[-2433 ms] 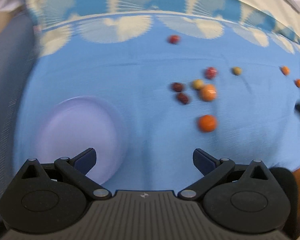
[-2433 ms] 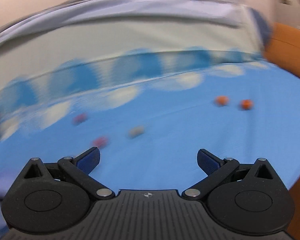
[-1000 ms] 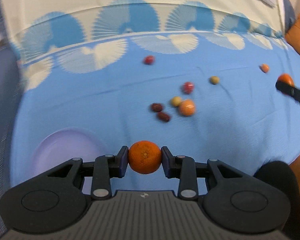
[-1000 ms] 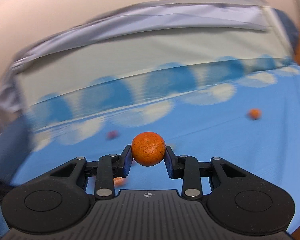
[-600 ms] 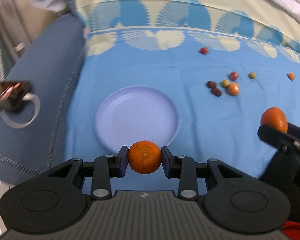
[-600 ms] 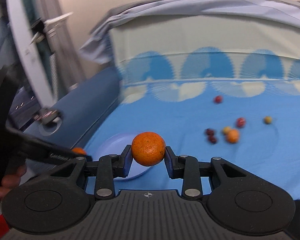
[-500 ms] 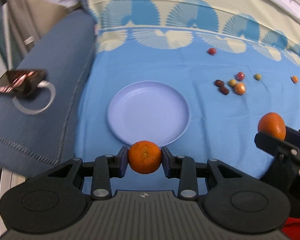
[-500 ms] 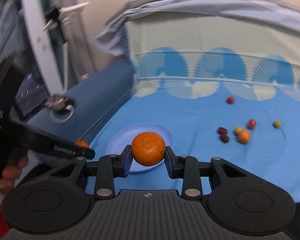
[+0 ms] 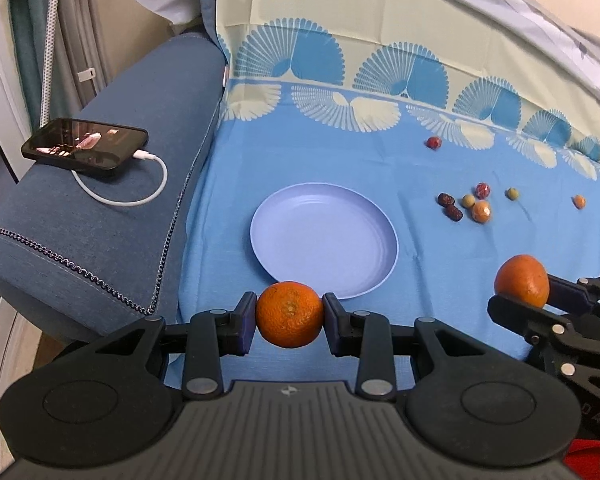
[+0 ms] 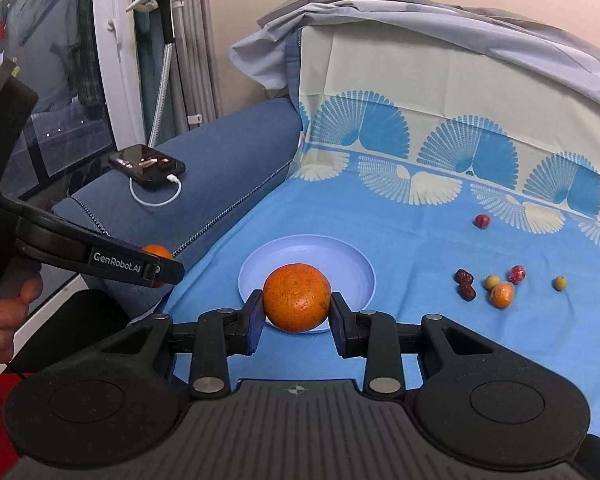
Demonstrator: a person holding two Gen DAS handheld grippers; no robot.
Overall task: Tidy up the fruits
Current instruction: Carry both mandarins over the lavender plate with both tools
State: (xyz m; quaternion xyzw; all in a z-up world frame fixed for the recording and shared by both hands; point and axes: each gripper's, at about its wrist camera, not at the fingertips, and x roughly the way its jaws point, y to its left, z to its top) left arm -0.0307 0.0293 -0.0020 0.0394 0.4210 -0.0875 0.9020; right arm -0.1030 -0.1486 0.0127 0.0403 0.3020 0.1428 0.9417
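left claw (image 9: 290, 316): angled down, clamping orange (image 9: 290, 314) | right claw (image 10: 296, 300): angled down, clamping second orange (image 10: 297, 297)

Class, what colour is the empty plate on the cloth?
Pale lilac plate, plain and unpatterned; the left wrist view shows it best.

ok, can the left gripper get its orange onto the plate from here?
Probably yes. The left gripper is shut on its orange just short of the plate's near rim, the plate is bare, and nothing lies between. The right gripper is off to one side.
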